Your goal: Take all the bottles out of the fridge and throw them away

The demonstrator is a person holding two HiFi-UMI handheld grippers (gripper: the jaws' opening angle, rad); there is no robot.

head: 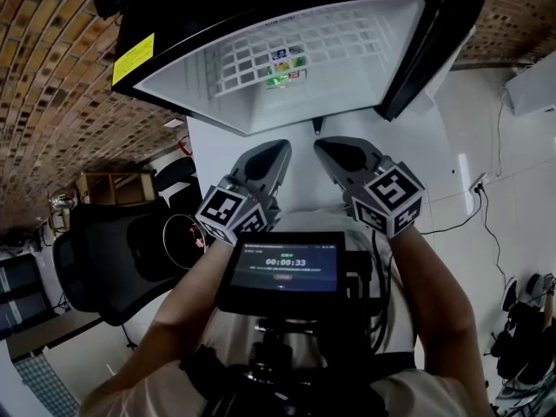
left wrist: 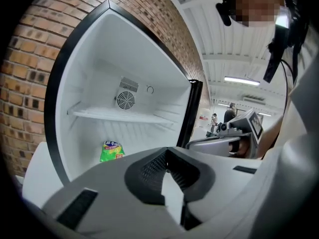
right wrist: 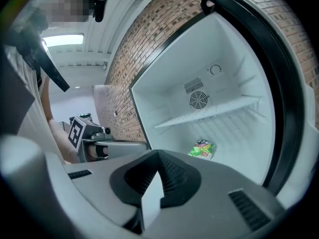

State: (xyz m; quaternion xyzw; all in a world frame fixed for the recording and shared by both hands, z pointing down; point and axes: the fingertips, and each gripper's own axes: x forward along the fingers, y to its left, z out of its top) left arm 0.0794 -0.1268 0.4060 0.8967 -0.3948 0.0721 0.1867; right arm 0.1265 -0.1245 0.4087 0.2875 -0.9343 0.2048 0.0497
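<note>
Jaws of the left gripper (left wrist: 168, 158) are pressed together with nothing between them. The right gripper (right wrist: 159, 158) looks the same in its own view: closed and empty. The head view shows the two side by side, near each other but apart, both aimed at the open fridge (head: 195, 81) just ahead.

No bottle shows in any view. Under the wire shelf (left wrist: 119, 116) the only thing inside is a green snack packet (left wrist: 111, 151), lying on the fridge floor towards the back. The shelf itself is bare. As far as these views reach, the compartment holds no bottle to lift out, so the removal part looks finished, or nearly so. The inside of the door (head: 443, 33) is not visible, so a bottle stored there cannot be ruled out. No bin is in view either, so I cannot tell whether anything has been thrown away.

Both gripper views look level into the cabinet. They show the fan grille (left wrist: 125, 100) on the back wall and the packet sitting clear below the shelf. The head view looks steeply down and catches the packet only through the shelf wires. Only it shows the two grippers together, a screen (head: 285, 263) mounted at the person's chest, and a dark chair (head: 113, 259) off to the left.
</note>
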